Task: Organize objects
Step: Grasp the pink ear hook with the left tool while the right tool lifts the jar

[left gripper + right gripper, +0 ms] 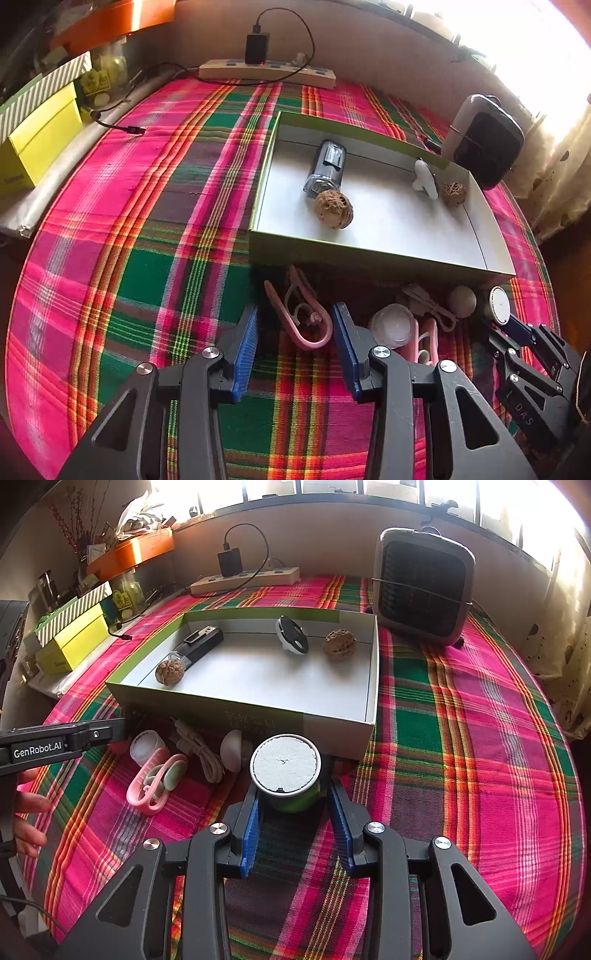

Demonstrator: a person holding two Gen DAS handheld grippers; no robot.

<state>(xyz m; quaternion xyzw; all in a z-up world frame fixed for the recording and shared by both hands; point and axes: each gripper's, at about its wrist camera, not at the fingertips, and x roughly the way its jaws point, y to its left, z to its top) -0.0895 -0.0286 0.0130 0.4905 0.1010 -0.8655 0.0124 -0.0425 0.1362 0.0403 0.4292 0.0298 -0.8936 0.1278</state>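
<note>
Lifting the small green tub (284,775) into the box (332,734) looks like the step in hand, and the grip is where it could fail. The right hand-held gripper (295,812) has its blue pads against the tub's lower sides, low on the body, beneath the wide white lid. Held that low, the tub could tip forward or slip out once it leaves the cloth, especially if the walls taper.

The box's near wall stands just behind the tub. A flat push forward would knock the tub into that wall or shove the box along the plaid cloth (461,738); my judgement is that it must rise above the rim first.

Inside the box there is open floor in the middle, between the walnut (170,672) beside the dark lighter (199,646) at the left and the second walnut (340,644) and round white gadget (291,635) toward the back. Dropping the tub could set the walnuts rolling.

The left hand-held gripper (295,325) is spread, holding nothing, with the pink clip (303,317) lying between its fingers. Around it crowd a clear capped jar (393,325), a coiled cable (201,753) and a pale ball (461,301), so closing there could snag a neighbour. The two grippers are near each other, so a sideways swing risks a bump. To the right of the box the counter offers free cloth, up to the fan (424,587).
</note>
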